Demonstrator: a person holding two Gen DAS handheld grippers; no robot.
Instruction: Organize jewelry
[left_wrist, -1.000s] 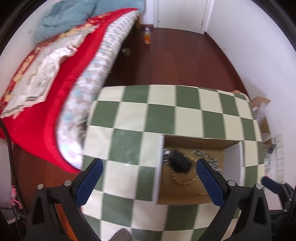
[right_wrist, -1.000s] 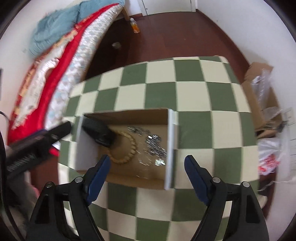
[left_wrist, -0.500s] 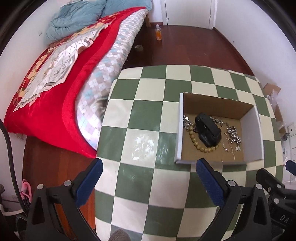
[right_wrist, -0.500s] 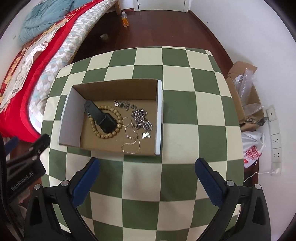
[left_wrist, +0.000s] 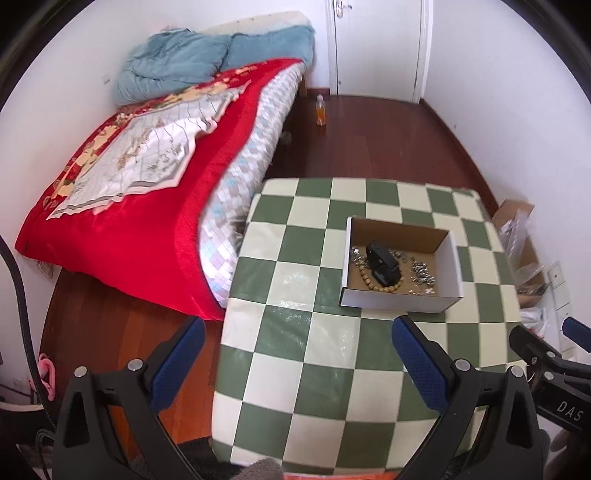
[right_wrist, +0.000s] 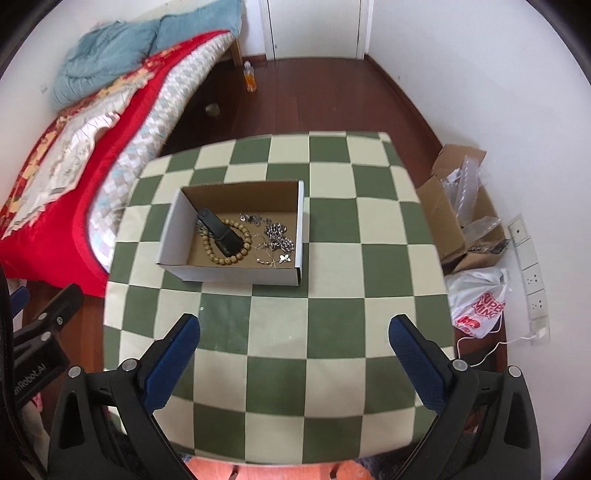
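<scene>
Both grippers, left (left_wrist: 295, 354) and right (right_wrist: 293, 347), have pulled back from the box (right_wrist: 236, 271), fingers spread, empty.

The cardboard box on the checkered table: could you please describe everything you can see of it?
The cardboard box is a shallow, open-topped rectangular tray, white outside and plain brown inside. It sits flat on the green-and-cream checkered table, toward the bed side. Inside lie a bead bracelet, a black object resting across the bracelet, and tangled silver chains with a small butterfly charm. Neither gripper touches it; both hover open, nearer the camera.
</scene>
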